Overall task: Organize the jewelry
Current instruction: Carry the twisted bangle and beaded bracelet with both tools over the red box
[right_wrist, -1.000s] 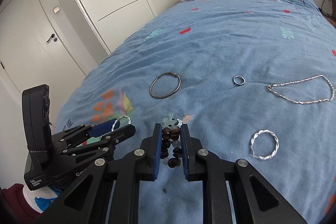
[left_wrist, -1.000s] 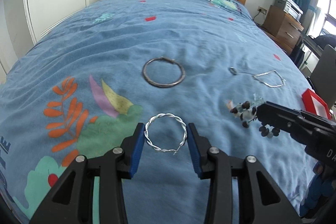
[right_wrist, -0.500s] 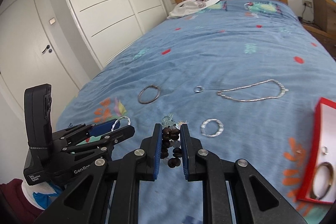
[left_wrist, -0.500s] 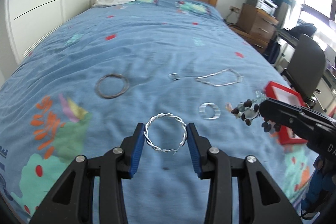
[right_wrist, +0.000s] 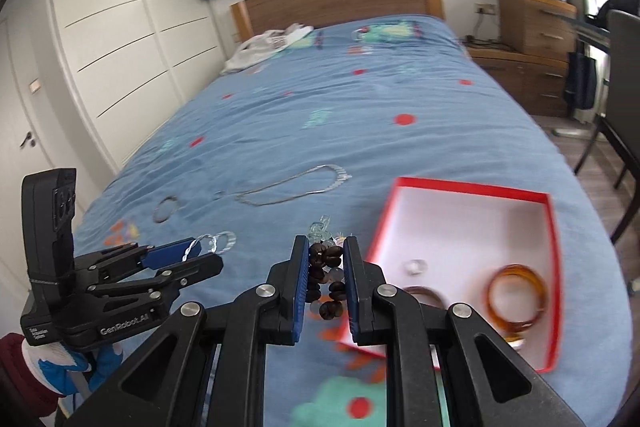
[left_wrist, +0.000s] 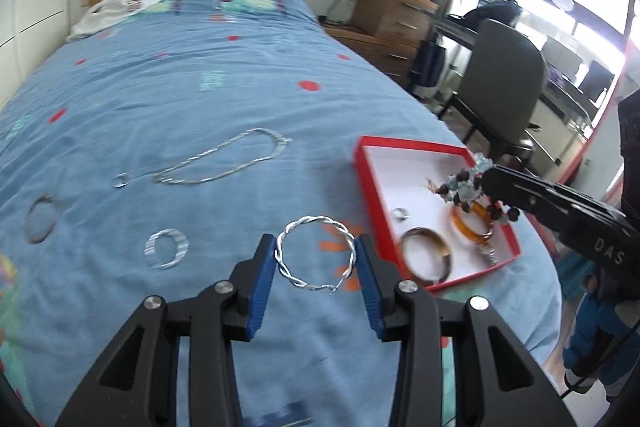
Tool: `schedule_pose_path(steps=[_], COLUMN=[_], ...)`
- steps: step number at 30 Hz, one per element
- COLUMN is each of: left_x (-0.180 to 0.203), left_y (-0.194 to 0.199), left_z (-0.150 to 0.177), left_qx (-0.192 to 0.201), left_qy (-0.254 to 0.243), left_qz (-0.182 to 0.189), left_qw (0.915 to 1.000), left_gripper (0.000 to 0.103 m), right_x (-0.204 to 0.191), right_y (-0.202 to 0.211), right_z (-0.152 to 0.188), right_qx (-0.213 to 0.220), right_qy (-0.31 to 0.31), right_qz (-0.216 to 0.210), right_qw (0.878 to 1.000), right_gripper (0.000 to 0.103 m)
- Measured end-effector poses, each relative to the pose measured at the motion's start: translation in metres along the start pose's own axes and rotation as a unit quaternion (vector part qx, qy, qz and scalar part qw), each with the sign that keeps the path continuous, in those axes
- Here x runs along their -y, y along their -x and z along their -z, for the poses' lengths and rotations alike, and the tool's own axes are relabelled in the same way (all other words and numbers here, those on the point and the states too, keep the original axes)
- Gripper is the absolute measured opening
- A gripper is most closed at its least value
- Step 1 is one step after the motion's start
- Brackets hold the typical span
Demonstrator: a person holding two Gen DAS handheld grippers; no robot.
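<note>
My left gripper (left_wrist: 316,267) is shut on a twisted silver bangle (left_wrist: 315,254) and holds it above the blue bedspread, left of a red box (left_wrist: 404,147). My right gripper (right_wrist: 325,279) is shut on a dark beaded bracelet (right_wrist: 326,267) and hovers at the box's (right_wrist: 472,187) near left corner. In the left wrist view the beads (left_wrist: 466,189) hang over the box. The box holds an amber bangle (right_wrist: 516,289), a brown bangle (left_wrist: 426,259) and a small ring (left_wrist: 401,214).
On the bedspread lie a silver chain necklace (left_wrist: 224,163), a flat silver bangle (left_wrist: 167,249), a thin grey hoop (left_wrist: 40,221) and a small ring (left_wrist: 121,180). A chair (left_wrist: 500,83) and wooden drawers (left_wrist: 390,15) stand right of the bed.
Both grippers have swung right across the bed with their bracelets. The red box has come fully into view, close in front of them.
</note>
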State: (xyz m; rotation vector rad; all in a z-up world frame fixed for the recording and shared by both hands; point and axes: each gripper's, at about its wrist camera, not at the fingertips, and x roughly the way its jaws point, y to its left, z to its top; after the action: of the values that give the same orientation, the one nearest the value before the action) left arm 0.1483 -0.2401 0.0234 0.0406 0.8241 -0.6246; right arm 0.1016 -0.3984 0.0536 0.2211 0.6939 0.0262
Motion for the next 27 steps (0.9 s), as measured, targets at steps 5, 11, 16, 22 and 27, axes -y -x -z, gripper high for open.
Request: schedule_pose_path(steps=[5,11,16,22,27], left_x=[0.047,0.081,0.091,0.092,0.094], left_y=[-0.051,-0.112,-0.151,-0.172,-0.178], left_z=[-0.027,-0.045,-0.047,-0.044,-0.039], left_qx=[-0.017,-0.038,-0.062,-0.083,-0.087], left_qy=[-0.028,-0.045,-0.051,-0.057,-0.072], left_qz=[0.024,0.032,0.025,0.019,0.011], left_qw=[0.9992,0.9978,0.9964,0.9947,0.9935], left_gripper=[0.038,0.038,0.038,0.038,0.038], right_x=[0.058,0.108,0.138,0.153,0.153], right_y=[-0.006,-0.04,-0.069,-0.088,-0.098], right_z=[-0.01,-0.016,-0.015,-0.006,0.002], right_qx=[0.001,-0.016,-0.044,-0.083,-0.101], right_qy=[-0.019,-0.03,-0.03,-0.02,-0.014], right_qz=[0.036,0.058,0.074,0.096,0.105], right_qw=[0.999,0.998,0.996,0.992,0.989], right_gripper=[0.017,0.017,0.017,0.017,0.017])
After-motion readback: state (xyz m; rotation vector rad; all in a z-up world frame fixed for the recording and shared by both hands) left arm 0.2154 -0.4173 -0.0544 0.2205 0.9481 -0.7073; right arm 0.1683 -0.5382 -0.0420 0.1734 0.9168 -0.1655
